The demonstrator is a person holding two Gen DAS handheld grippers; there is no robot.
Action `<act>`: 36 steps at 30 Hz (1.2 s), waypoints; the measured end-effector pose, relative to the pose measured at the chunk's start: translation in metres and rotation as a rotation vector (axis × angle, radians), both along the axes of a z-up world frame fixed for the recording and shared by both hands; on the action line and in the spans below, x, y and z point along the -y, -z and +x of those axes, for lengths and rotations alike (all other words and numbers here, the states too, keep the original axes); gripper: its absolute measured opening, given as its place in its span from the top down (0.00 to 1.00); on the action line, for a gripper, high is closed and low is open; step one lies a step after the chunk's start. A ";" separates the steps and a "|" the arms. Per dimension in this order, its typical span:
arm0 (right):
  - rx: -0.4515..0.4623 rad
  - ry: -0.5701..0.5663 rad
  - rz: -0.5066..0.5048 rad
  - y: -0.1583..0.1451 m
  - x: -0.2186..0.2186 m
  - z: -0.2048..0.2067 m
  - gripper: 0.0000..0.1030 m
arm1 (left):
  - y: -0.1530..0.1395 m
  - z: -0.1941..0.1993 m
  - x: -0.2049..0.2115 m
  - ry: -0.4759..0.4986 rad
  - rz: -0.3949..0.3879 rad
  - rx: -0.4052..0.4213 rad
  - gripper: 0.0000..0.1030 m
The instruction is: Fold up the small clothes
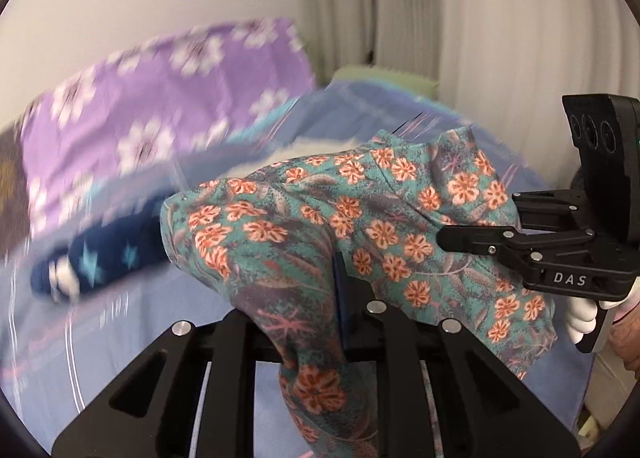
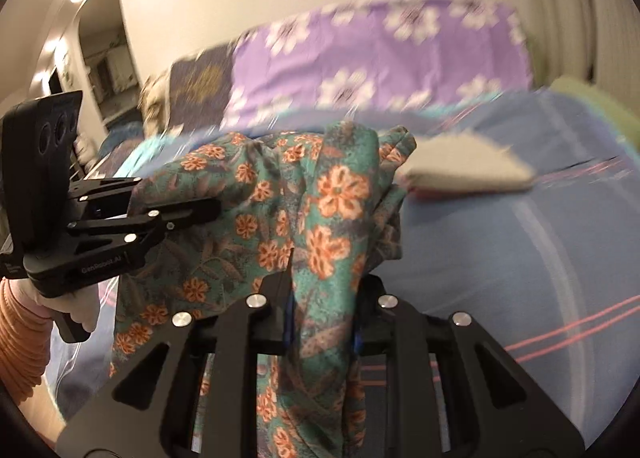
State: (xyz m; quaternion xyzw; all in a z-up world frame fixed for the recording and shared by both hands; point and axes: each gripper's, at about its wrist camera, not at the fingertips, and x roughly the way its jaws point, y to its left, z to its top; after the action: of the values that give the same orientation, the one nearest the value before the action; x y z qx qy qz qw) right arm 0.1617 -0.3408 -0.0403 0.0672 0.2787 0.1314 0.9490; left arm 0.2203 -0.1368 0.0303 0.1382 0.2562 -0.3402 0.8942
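A small teal garment with orange flowers (image 1: 360, 226) hangs lifted above the blue bed sheet (image 1: 120, 338). My left gripper (image 1: 316, 322) is shut on one part of it. My right gripper (image 2: 320, 298) is shut on another part of the same garment (image 2: 280, 210). The cloth stretches between the two. The right gripper also shows in the left wrist view (image 1: 448, 238), pinching the cloth's right edge. The left gripper shows in the right wrist view (image 2: 212, 206), pinching the left edge. The background is blurred by motion.
A purple pillow with white flowers (image 1: 160, 106) lies at the bed's head. A dark blue item with stars (image 1: 100, 262) lies on the sheet at left. A folded grey cloth (image 2: 468, 170) lies on the sheet (image 2: 520, 258). A white curtain (image 1: 500, 18) hangs behind.
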 end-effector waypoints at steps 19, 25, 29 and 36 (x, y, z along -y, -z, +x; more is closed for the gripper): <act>0.055 0.618 -0.185 -0.063 0.298 0.075 0.80 | -0.068 0.119 0.321 0.237 -0.138 0.049 0.78; -0.213 0.857 -0.249 0.027 0.367 0.125 0.51 | 0.033 0.170 0.380 0.100 0.050 -0.067 0.40; -0.317 0.912 -0.132 0.108 0.397 0.118 0.54 | 0.107 0.167 0.381 0.171 0.143 -0.148 0.39; -0.250 0.926 -0.082 0.111 0.394 0.101 0.52 | 0.116 0.176 0.365 0.145 0.043 -0.239 0.39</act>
State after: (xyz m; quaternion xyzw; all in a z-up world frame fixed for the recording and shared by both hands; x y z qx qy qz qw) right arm 0.2631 -0.7346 -0.1517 0.1618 0.3366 -0.3250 0.8688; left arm 0.3968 -0.5021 -0.0853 0.1339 0.3576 -0.4125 0.8271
